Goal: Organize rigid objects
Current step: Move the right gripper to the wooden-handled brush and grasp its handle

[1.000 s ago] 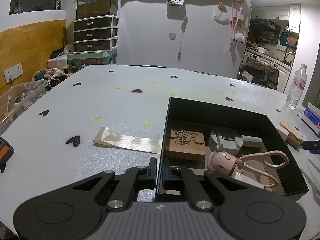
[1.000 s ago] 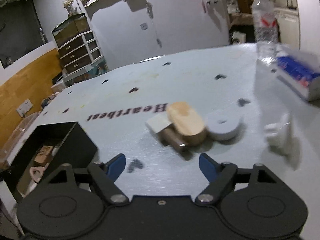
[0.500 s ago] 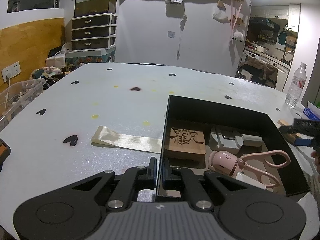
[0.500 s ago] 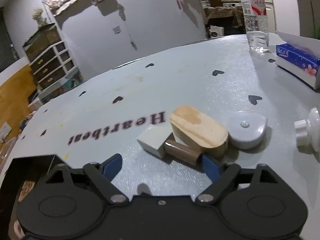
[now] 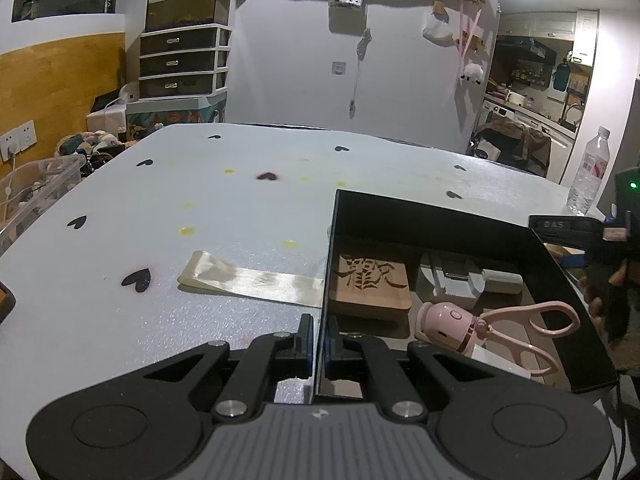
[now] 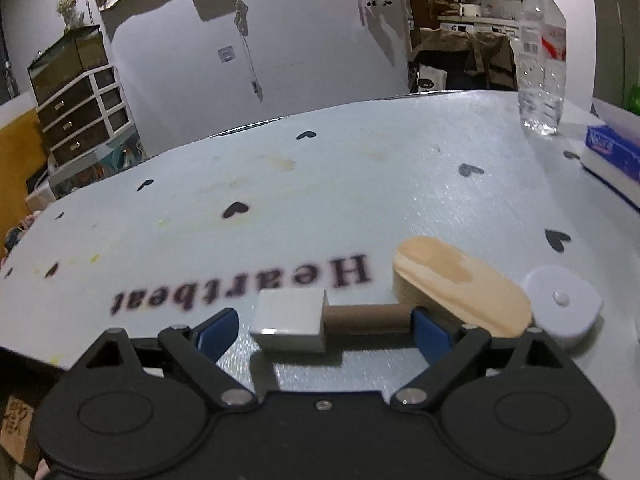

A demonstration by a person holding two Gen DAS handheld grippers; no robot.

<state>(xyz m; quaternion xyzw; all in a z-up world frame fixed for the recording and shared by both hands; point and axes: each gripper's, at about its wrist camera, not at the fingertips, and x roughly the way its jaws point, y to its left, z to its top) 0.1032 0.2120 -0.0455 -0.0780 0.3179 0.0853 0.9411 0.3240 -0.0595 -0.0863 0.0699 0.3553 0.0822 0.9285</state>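
Observation:
My left gripper (image 5: 318, 340) is shut on the near left wall of the black box (image 5: 440, 216). Inside the box lie a carved wooden block (image 5: 372, 280), a white device (image 5: 452, 280) and a pink gadget with looped handles (image 5: 444, 320). My right gripper (image 6: 324, 332) stands open low over the table, past the box's right side. A white block (image 6: 290, 318) and a brown cylinder (image 6: 368, 318) lie end to end between its blue pads, with a gap on the left. An oval wooden piece (image 6: 460, 284) rests just behind the right finger.
A white round light (image 6: 564, 304) sits right of the oval piece. A water bottle (image 6: 542, 52) and a tissue box (image 6: 612, 156) stand at the far right. A shiny ribbon strip (image 5: 248, 278) lies left of the box. A clear plastic bin (image 5: 36, 184) is beyond the table's left edge.
The right gripper has come closer to the block and cylinder and now straddles them, its jaws wider. It has entered the left wrist view at the right. The left gripper is unchanged.

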